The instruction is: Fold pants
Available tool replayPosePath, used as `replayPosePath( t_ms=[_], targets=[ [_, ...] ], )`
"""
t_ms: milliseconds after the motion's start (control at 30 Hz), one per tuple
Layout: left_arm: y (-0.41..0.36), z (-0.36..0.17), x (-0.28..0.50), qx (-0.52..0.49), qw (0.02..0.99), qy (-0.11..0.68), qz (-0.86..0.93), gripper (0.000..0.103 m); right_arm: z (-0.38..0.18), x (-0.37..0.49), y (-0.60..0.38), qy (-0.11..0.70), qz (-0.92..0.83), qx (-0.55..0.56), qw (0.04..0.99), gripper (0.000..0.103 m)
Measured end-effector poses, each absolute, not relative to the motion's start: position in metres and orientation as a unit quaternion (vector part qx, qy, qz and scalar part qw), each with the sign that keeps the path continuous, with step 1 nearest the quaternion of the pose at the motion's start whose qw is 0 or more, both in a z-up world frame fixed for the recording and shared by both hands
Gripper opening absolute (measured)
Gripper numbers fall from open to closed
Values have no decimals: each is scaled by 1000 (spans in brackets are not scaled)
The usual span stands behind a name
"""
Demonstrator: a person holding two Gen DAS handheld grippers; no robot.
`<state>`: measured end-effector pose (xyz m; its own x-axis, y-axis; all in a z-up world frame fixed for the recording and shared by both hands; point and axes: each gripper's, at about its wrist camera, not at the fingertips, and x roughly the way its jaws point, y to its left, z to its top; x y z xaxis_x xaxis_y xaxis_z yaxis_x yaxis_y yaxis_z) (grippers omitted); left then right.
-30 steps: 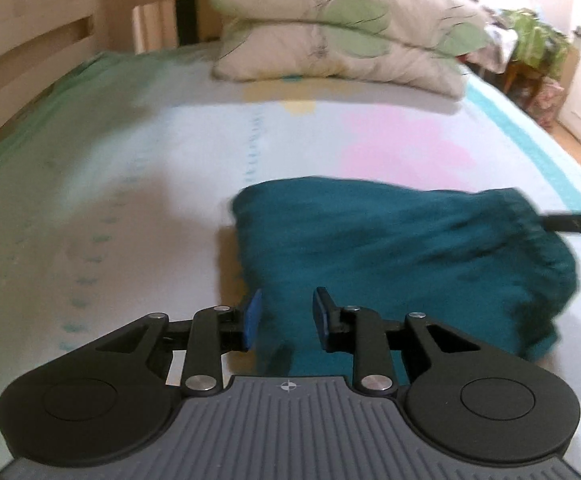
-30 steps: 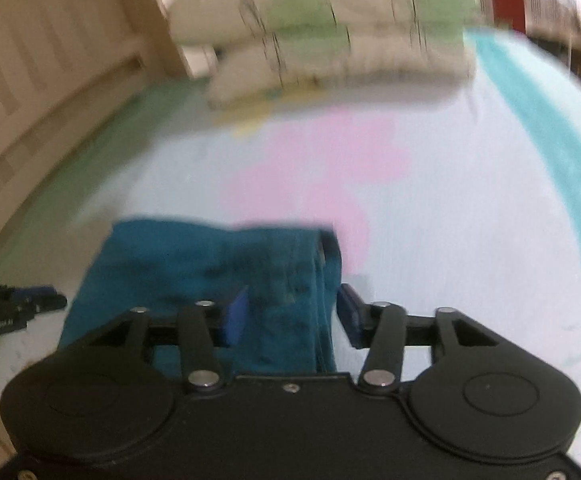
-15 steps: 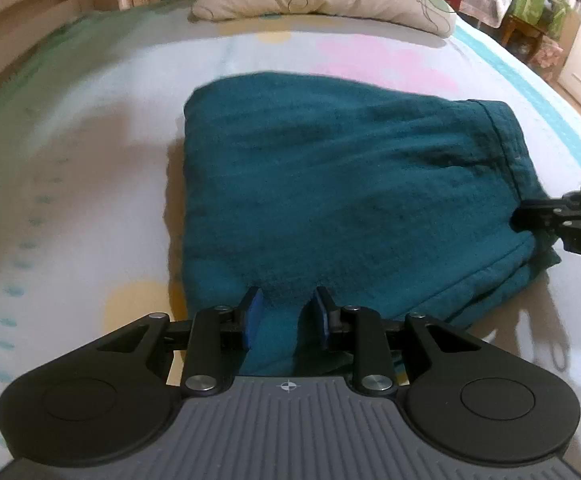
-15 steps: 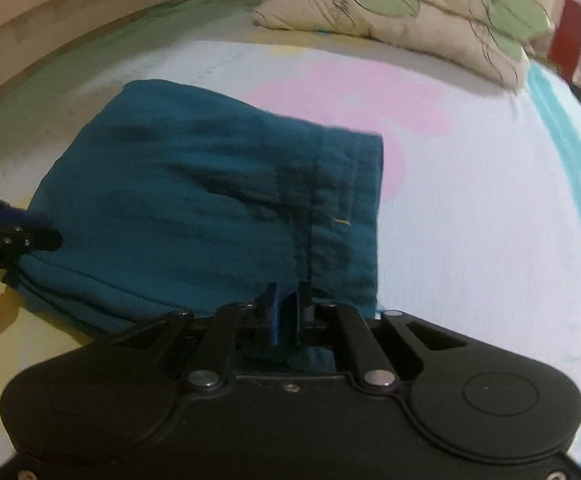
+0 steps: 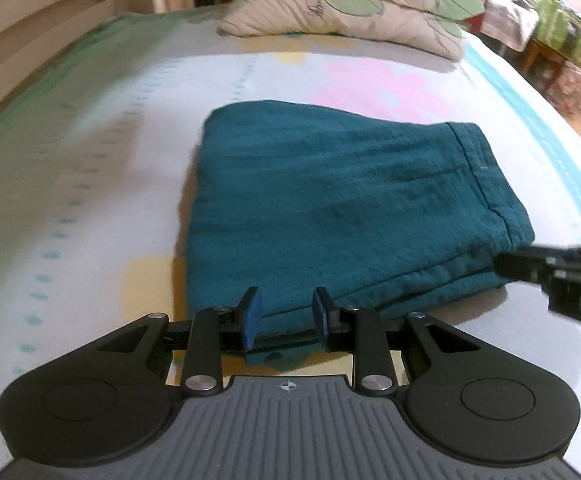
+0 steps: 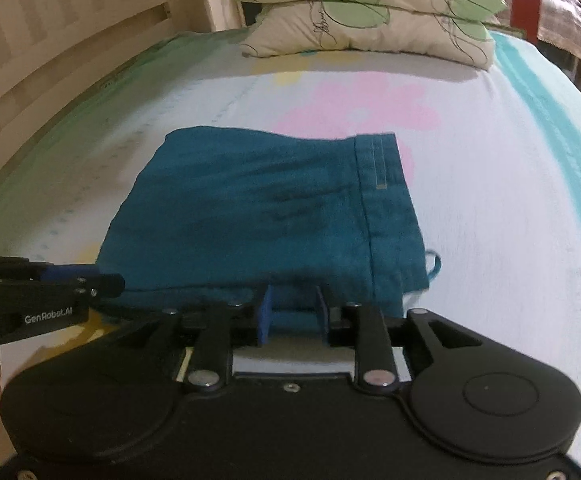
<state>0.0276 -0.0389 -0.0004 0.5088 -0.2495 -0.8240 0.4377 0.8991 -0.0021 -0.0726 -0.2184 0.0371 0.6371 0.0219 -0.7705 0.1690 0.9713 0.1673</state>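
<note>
Teal pants [image 5: 338, 208] lay folded flat on the bed [image 5: 90, 160]; the left gripper [image 5: 285, 316] stood apart at their near edge, gripping nothing. From the right, the right gripper [image 6: 293, 312] was opening, cloth loose between; withdrawing gently seemed wisest.

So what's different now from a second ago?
The teal pants, bunched a second ago, now lie folded flat. The right hand-held gripper, clamped shut half a second ago, is opening over their near edge. The left hand-held gripper is unchanged; pillows haven't moved.
</note>
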Motion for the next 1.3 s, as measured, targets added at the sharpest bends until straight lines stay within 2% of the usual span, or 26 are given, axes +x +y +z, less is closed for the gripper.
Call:
replayPosePath(
  t_ms=[1300],
  targets=[
    [-33, 0, -5, 117, 841, 496, -183, 27, 36, -93, -198, 447, -59, 107, 886, 39]
  ],
)
